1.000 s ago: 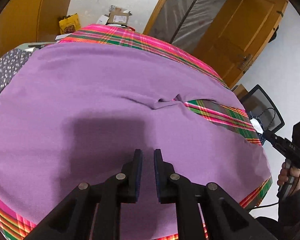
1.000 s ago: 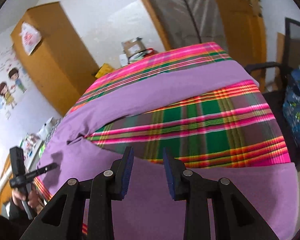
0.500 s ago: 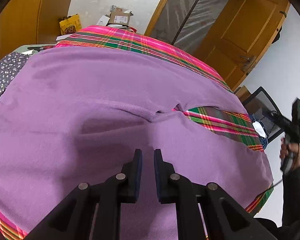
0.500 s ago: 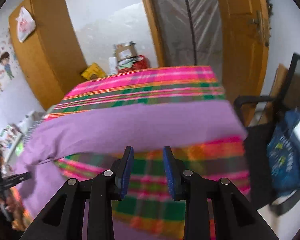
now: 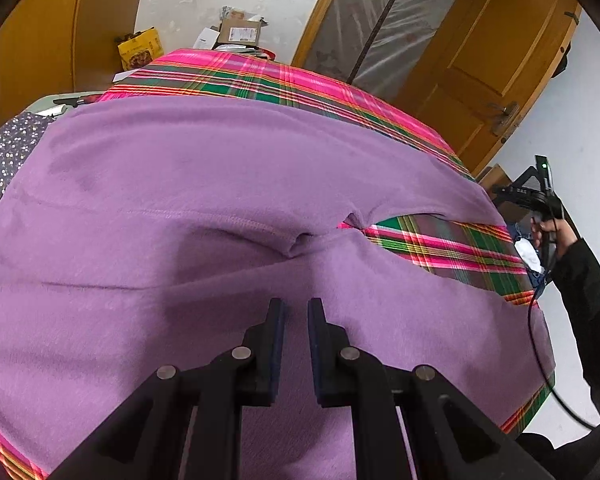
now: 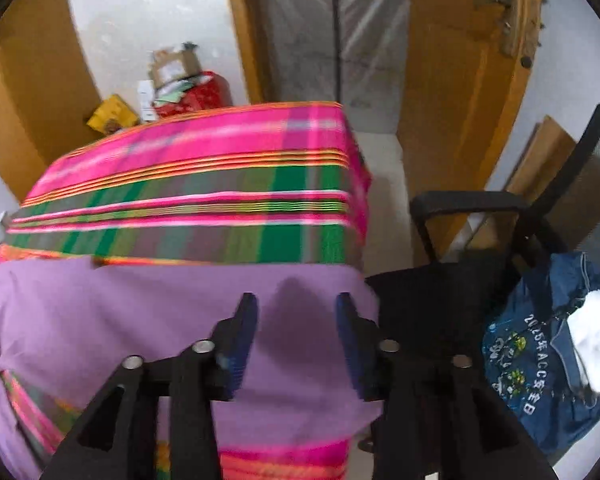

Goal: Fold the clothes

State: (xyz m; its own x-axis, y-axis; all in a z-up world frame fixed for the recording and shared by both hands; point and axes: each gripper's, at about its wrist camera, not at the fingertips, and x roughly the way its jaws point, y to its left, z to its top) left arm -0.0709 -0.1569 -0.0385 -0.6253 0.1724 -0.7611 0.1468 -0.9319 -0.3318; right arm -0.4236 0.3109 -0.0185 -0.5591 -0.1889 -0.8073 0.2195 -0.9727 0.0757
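A purple garment (image 5: 220,184) lies spread flat over a table covered in pink and green plaid cloth (image 5: 268,80). It splits into two legs, with plaid showing in the gap between them. My left gripper (image 5: 296,304) hovers over the near part of the garment, its jaws a narrow gap apart with nothing between them. In the right wrist view, my right gripper (image 6: 296,300) hangs over the end of the far leg of the purple garment (image 6: 140,312), by the right edge of the plaid cloth (image 6: 204,184). Its jaws are opening, with nothing between them.
A black chair (image 6: 468,208) stands just past the table's right edge, with a blue denim garment (image 6: 540,352) on its seat. A wooden door (image 5: 492,60) and boxes (image 5: 240,32) lie beyond the far edge. Dotted fabric (image 5: 4,152) lies at the left.
My right gripper swept rightward from the near leg, across the plaid gap, to the far leg's end by the chair, and its jaws widened. The left gripper barely moved.
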